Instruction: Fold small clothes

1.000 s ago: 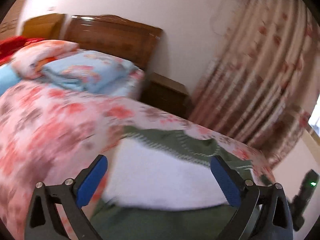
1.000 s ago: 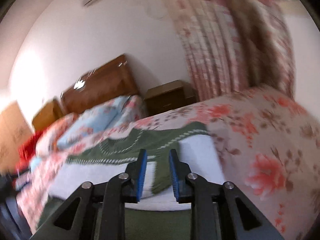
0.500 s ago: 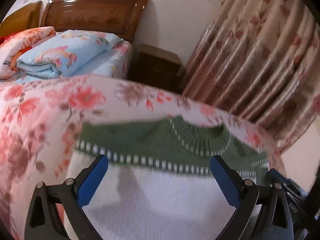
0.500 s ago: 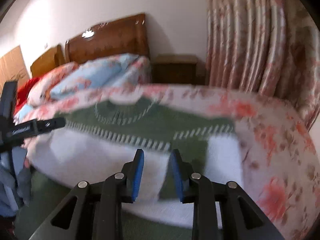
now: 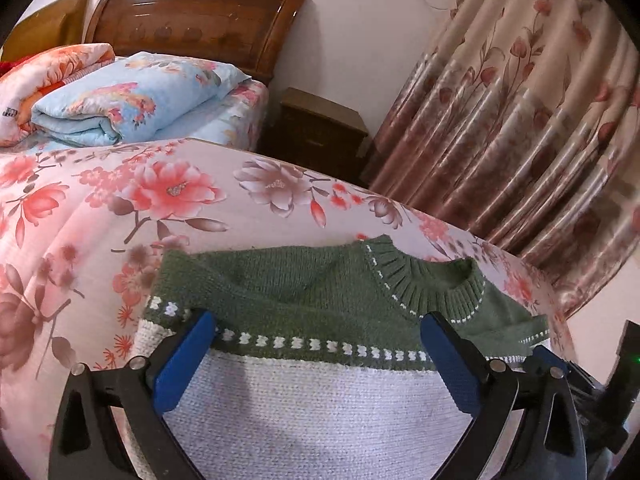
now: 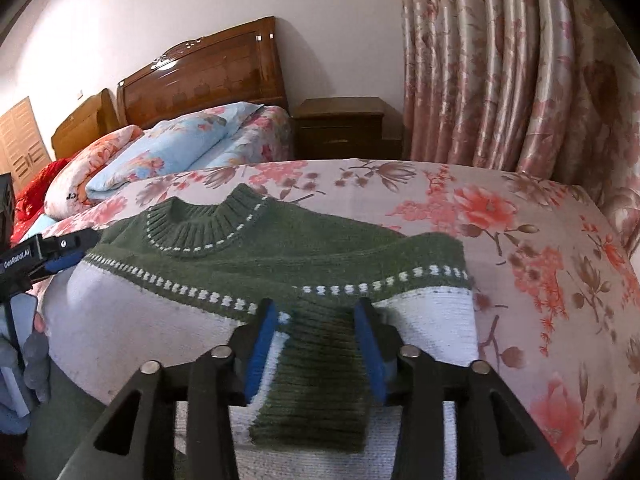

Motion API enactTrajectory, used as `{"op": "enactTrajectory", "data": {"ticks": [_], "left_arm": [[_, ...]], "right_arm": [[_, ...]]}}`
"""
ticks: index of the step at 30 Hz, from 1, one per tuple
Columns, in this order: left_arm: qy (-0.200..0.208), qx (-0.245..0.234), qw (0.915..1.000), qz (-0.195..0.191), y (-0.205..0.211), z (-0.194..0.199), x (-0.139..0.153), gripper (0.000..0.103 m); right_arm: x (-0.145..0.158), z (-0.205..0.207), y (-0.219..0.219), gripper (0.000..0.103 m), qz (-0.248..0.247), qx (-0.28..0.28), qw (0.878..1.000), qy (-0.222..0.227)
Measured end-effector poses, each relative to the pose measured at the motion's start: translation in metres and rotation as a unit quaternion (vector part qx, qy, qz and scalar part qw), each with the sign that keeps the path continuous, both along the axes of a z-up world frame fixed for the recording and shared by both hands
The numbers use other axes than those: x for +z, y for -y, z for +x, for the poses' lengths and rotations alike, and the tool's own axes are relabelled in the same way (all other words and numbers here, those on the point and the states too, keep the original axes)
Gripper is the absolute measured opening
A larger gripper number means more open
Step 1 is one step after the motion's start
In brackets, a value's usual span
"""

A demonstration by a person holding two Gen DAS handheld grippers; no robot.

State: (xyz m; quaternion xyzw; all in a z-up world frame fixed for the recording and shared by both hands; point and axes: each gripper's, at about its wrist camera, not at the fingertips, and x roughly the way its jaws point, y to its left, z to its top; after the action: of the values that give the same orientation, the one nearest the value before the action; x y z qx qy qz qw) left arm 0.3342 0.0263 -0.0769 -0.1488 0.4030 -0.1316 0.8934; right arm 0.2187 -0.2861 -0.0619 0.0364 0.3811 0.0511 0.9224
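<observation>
Floral bedspread (image 6: pixel 520 240) bears sweater (image 6: pixel 280 248); right gripper (image 6: pixel 316 320) seemingly straddles its cuff (image 6: pixel 316 360).

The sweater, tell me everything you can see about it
The sweater is a chunky knit, green across the shoulders and ribbed collar, white below, with white dashed stripes between. It lies flat, collar away from the cameras, on the floral bedspread. Its green ribbed cuff is folded onto the white body, between the fingers of the right hand-held gripper. The left hand-held gripper is open over the other side.
</observation>
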Motion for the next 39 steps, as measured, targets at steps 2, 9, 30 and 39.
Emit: {"op": "enactTrajectory", "data": {"ticks": [2,9,30,39], "left_arm": [[0.001,0.007,1.0000,0.006,-0.002,-0.007,0.006,0.103],[0.046,-0.007,0.9972,0.058,0.010,-0.109,0.039,0.103],[-0.035,-0.055,0.9831,0.171,-0.051,-0.285,-0.004,0.103],[-0.036,-0.077,0.9903,0.110,-0.084,-0.336,0.006,0.103]], "right_arm": [[-0.003,0.016,-0.002,0.066,0.009,0.022,1.000,-0.004],[0.019,-0.036,-0.021,0.057,-0.002,0.038,0.999,-0.010],[-0.011,-0.247,-0.020,0.058,-0.071,0.122,0.988,-0.057],[-0.002,-0.286,0.026,0.058,-0.009,0.115,0.989,-0.090]]}}
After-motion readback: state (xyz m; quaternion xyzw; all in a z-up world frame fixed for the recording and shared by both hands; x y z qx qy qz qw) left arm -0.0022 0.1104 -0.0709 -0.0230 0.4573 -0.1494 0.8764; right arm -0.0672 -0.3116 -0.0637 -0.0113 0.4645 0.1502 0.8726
